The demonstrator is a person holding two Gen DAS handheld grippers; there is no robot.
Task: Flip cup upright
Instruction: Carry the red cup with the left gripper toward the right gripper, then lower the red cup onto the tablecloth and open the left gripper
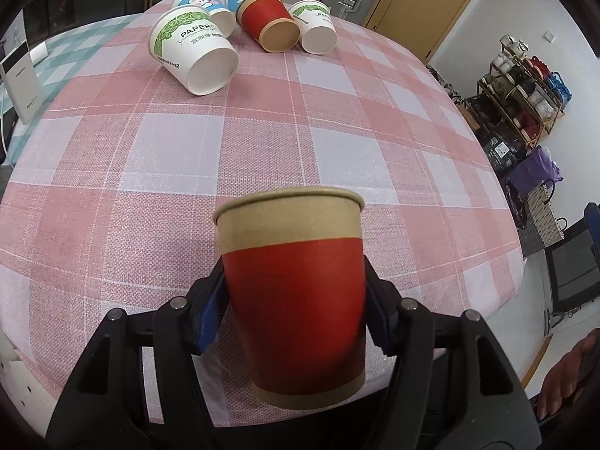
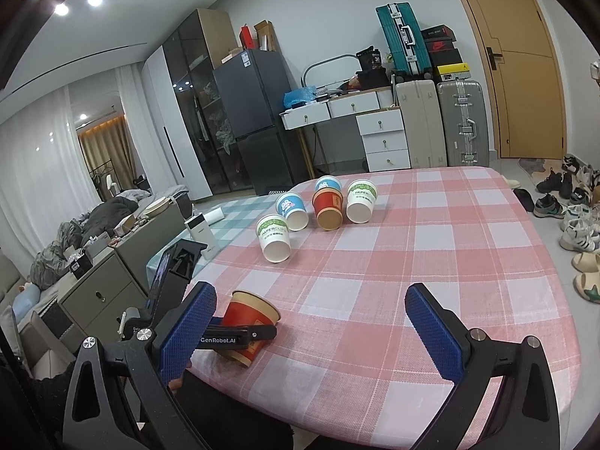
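Note:
My left gripper (image 1: pixel 294 273) is shut on a red paper cup (image 1: pixel 296 300) with a brown rim. It holds the cup by its sides just above the pink checked tablecloth (image 1: pixel 337 142), mouth up and away from me. In the right wrist view this cup (image 2: pixel 245 315) hangs tilted near the table's front left edge, and the left gripper (image 2: pixel 240 333) clamps it. My right gripper (image 2: pixel 311 296) is open over the cloth with nothing between its blue pads (image 2: pixel 435 330). Several more cups lie on their sides at the far end, among them a red one (image 1: pixel 268 20) and a white and green one (image 1: pixel 191 48).
The lying cups form a cluster (image 2: pixel 318 206) at the far middle of the table. A white box (image 2: pixel 202 232) stands at the left edge on a green checked cloth. Shoes (image 2: pixel 577 206) line the floor at right. A person's hand (image 1: pixel 566 375) shows at lower right.

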